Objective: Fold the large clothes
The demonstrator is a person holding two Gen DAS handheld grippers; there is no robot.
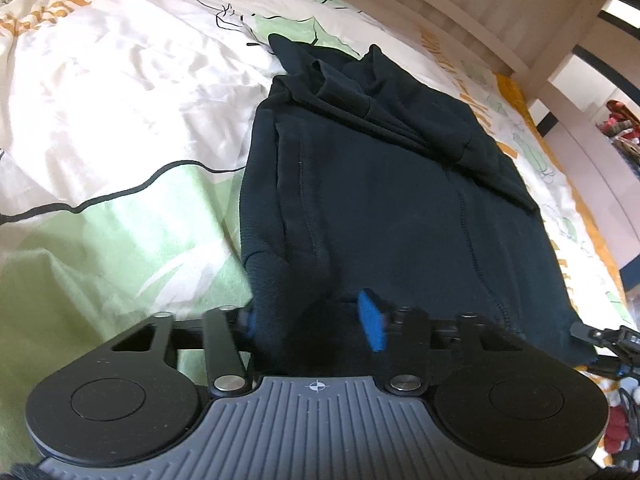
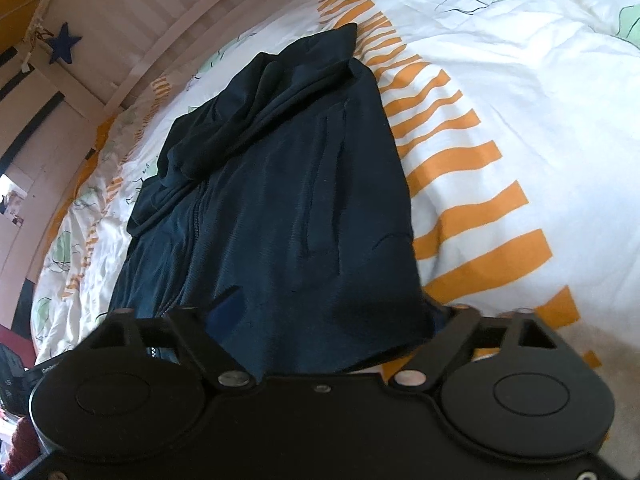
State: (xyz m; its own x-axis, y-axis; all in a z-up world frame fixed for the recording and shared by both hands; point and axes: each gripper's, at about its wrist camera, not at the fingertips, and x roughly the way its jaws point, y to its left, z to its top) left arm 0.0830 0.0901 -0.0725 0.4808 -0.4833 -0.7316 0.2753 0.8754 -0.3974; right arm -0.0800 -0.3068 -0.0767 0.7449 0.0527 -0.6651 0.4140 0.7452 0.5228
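A dark navy zip jacket (image 1: pixel 380 184) lies on the bed, sleeves folded in over its middle; it also shows in the right wrist view (image 2: pixel 280 184). My left gripper (image 1: pixel 312 320) stands at its near left corner with the hem cloth between its blue pads (image 1: pixel 372 324); the jaws stand apart. My right gripper (image 2: pixel 324 316) is at the near right corner, the hem draped over it, with one blue pad (image 2: pixel 226 312) showing. The right gripper's tip also shows in the left wrist view (image 1: pixel 600 336).
The duvet (image 1: pixel 120 120) is white with green shapes and orange stripes (image 2: pixel 480 208). A white wooden bed rail (image 1: pixel 500 20) runs along the far side. Clutter lies on the floor by the bed (image 1: pixel 620 420).
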